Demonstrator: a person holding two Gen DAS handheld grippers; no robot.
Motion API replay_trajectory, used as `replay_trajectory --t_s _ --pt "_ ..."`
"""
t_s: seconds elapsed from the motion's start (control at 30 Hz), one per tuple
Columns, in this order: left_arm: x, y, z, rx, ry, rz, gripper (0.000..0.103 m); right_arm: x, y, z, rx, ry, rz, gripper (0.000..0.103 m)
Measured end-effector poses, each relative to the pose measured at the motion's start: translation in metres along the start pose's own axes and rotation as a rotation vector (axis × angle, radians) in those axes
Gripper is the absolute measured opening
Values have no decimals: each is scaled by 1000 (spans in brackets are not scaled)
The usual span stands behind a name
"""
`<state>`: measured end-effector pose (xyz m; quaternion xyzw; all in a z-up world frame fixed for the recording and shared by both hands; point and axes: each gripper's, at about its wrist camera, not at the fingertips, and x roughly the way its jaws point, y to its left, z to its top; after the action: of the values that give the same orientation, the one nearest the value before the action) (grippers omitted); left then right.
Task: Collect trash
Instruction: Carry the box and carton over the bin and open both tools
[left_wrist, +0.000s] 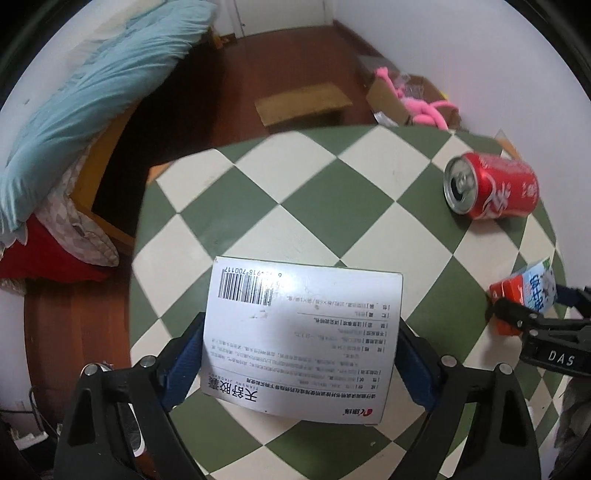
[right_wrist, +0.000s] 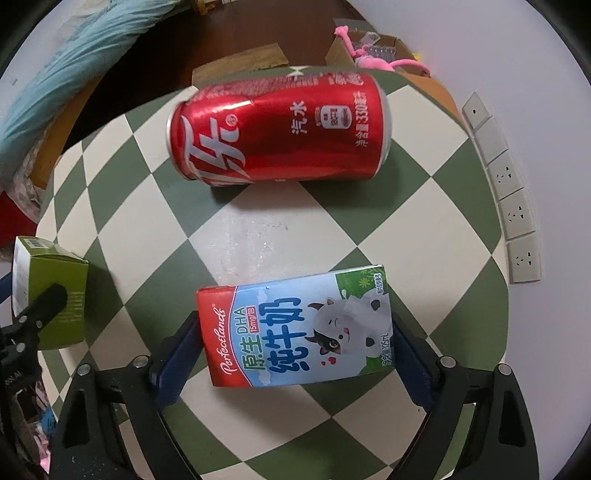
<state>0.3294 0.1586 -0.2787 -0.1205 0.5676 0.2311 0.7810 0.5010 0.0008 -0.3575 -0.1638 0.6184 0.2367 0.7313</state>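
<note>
Three pieces of trash on the table, none collected yet.

Left claw (left_wrist: 301, 354) straddles the box (left_wrist: 303, 332), and right claw (right_wrist: 295, 347) straddles the carton (right_wrist: 295, 328); the blue pads sit at or just beside the sides of each, and I cannot tell whether they press yet. The can (right_wrist: 280, 129) lies on its side, untouched, beyond the carton. Judging by this, both grasps are under way; lifting, binning and the can remain. No bin shows. Only the right view shows the box's green side and the wall sockets (right_wrist: 517, 218); only the left shows the can's open top and the bedding (left_wrist: 92, 103).
</note>
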Motion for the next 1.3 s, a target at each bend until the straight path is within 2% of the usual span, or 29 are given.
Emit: replay_trajectory --t_s 0.33,0.6,0.83,0.97,1.13,1.3 --pt "-57 41 -31 -83 -87 -14 91 -51 26 -28 1 -103 47 95" --pt "-122 101 -64 -164 -187 -6 91 -111 86 -57 -27 -204 139 95" --pt "-182 174 -95 -261 -289 21 91 -158 153 -73 -81 -269 227 95" --pt "-203 221 -119 -312 -312 50 91 -179 201 -84 -136 -297 273 95" --pt "-210 284 -158 -393 -304 86 91 -190 267 -98 -209 -296 336 95" --pt "-186 359 -203 -498 -231 112 91 -171 353 -122 -310 -229 396 95"
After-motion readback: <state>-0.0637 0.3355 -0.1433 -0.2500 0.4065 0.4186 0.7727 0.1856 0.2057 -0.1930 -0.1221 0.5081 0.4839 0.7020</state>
